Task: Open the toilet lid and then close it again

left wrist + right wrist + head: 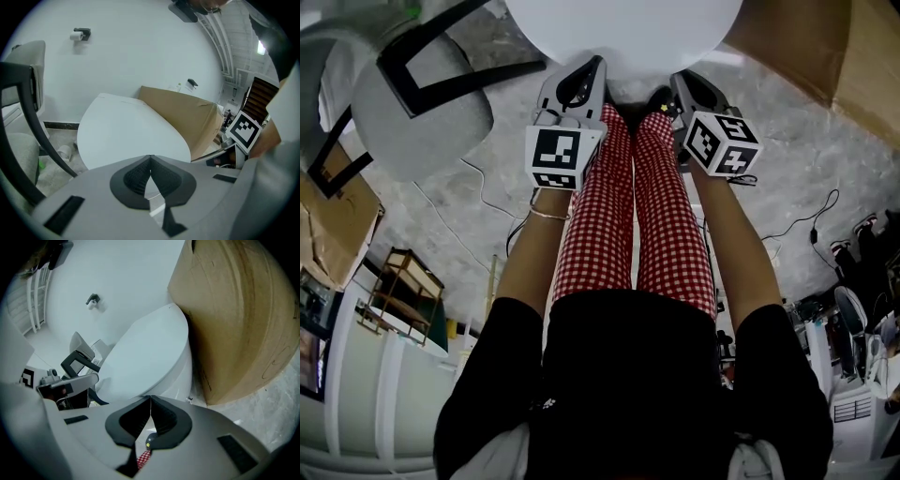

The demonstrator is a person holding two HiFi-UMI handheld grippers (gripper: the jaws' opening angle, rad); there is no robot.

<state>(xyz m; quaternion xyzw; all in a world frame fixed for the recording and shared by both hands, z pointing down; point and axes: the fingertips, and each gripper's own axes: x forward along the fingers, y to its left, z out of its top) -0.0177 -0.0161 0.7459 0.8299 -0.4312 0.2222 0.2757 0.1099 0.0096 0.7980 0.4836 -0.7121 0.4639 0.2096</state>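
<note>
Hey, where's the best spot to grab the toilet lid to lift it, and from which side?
The toilet lid lies flat and closed with its near edge toward you, and the cardboard box crowds its right side. So the front rim is probably best, pinched from the front.

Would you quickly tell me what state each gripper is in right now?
Left gripper: closed, holding nothing.
Right gripper: closed, holding nothing.

toilet lid (623, 33) between chair (412, 103), cardboard (825, 47)
</note>
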